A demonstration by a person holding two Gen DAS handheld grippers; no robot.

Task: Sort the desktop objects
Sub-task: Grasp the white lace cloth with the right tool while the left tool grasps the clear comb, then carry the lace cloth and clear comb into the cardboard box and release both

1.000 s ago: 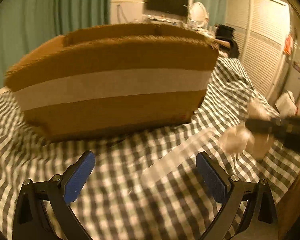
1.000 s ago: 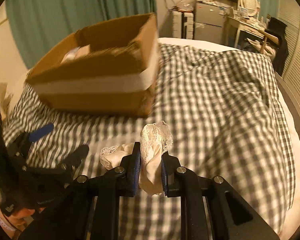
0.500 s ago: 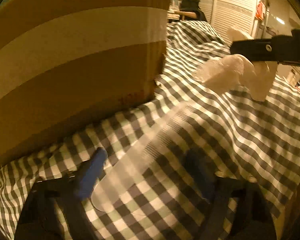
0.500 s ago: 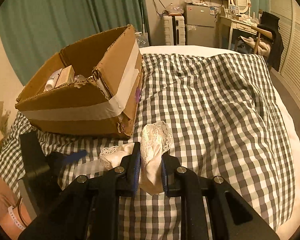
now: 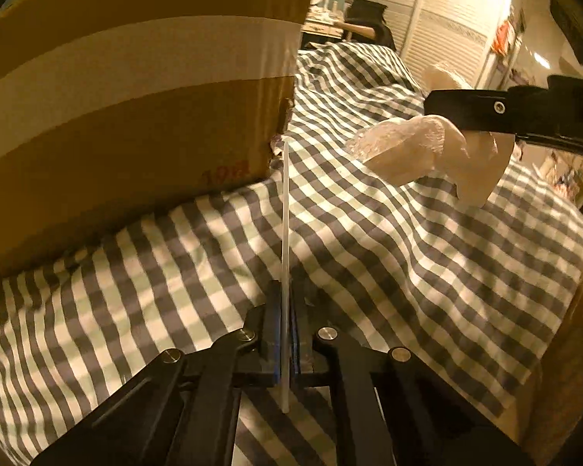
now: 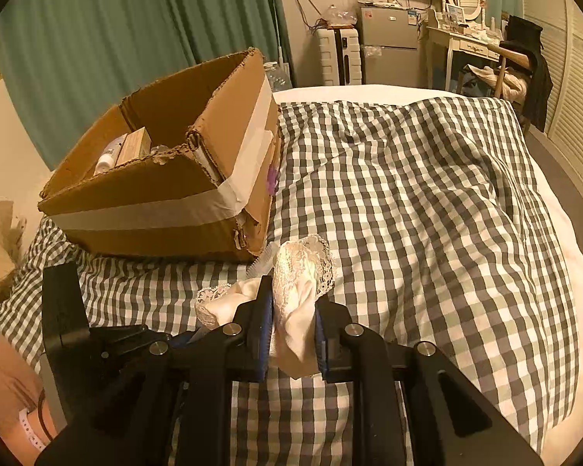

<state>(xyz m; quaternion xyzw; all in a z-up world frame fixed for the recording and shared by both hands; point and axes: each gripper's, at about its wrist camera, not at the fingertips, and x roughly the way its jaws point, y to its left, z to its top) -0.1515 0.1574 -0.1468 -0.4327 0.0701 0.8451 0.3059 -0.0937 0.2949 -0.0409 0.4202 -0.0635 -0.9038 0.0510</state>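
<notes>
Clear plastic comb (image 5: 285, 233) in left gripper (image 5: 286, 334), lace cloth (image 6: 297, 310) in right gripper (image 6: 293, 334)

brown box (image 6: 151, 213), grey-white checked bedspread (image 6: 427, 202)

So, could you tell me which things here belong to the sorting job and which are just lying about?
Job:
- clear comb in the left gripper
- lace cloth in the right gripper
- cardboard box

Lying about:
- checked bedcover
- suitcase
- dressing table
</notes>
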